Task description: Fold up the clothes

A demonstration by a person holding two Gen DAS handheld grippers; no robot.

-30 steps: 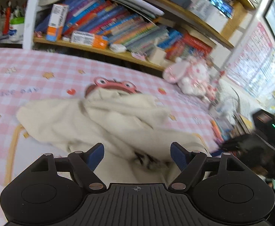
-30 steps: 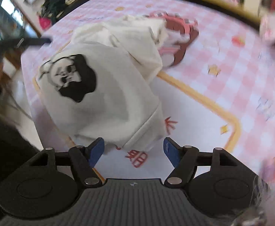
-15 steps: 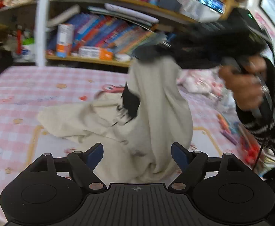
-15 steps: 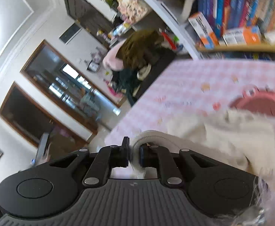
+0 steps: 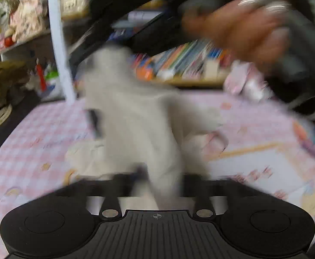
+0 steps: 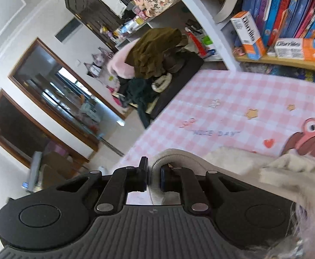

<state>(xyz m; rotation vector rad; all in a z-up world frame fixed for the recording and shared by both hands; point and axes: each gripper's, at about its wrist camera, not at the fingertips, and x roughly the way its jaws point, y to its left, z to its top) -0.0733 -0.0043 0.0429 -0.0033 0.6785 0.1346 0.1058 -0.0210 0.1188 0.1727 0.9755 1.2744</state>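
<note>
We were mid-pickup: right gripper (image 6: 153, 178) fingers pinched the ribbed hem of the cream sweatshirt (image 6: 239, 161), lifting it off the pink checked bed cover (image 6: 233, 99). Left gripper (image 5: 157, 179) fingers had just closed on cloth hanging between them. Next, we judged: spread it flat. Only the blurred left view showed it hanging, and the hand (image 5: 243, 26) on the right gripper.

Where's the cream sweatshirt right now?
The cream sweatshirt hangs above the pink checked mat, mid-frame in the left wrist view, its top pinched by the right gripper and its lower end in the left gripper.
</note>
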